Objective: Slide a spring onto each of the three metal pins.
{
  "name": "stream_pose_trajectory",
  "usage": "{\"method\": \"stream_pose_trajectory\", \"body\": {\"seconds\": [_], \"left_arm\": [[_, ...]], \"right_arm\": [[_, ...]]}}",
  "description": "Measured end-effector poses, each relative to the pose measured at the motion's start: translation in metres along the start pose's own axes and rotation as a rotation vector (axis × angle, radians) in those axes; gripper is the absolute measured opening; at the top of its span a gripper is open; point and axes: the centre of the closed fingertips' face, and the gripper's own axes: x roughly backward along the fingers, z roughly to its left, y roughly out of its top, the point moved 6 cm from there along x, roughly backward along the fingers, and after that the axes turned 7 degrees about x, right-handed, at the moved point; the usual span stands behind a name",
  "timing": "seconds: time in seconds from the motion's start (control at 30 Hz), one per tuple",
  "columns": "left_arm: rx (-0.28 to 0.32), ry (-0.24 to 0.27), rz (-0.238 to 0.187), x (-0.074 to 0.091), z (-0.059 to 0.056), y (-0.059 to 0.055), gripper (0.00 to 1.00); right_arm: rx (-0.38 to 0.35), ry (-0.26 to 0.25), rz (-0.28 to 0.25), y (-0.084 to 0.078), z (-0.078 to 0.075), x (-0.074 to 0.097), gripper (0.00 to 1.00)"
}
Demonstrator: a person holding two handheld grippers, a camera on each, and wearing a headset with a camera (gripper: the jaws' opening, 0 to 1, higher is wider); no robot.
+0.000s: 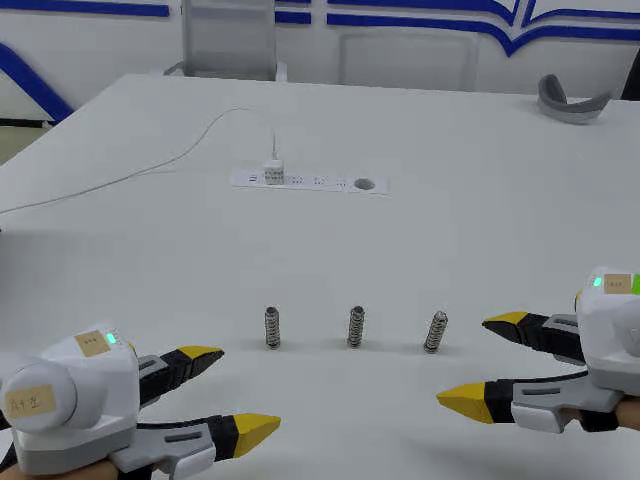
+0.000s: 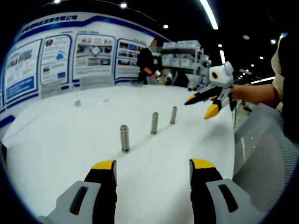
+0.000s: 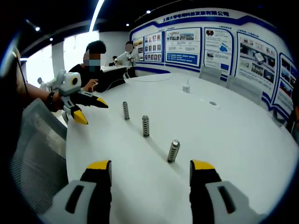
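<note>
Seemingly all three pins point(image 1: 356, 327) stand in a row on the table point(image 1: 450, 230), springs point(image 1: 272, 328) already on them, between the left gripper point(image 1: 243, 389) and right gripper point(image 1: 468, 360), both with jaws spread and empty, so a careless sweep could topple one.

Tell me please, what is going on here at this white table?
A person holds a yellow-tipped left gripper and a yellow-tipped right gripper, both open and empty, on either side of a row of three upright metal pins on the white table. Each pin already carries a coiled metal spring; the rightmost pin leans slightly. Neither gripper touches them.
</note>
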Motion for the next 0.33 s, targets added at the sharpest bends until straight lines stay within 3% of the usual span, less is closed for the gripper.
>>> {"method": "stream_pose_trajectory", "body": {"seconds": [0.33], "left_arm": [[0.0, 0.003, -0.001, 0.0007, 0.0004, 0.0003, 0.64]], "right_arm": [[0.003, -0.001, 0.0, 0.0, -0.0001, -0.0007, 0.69]]}}
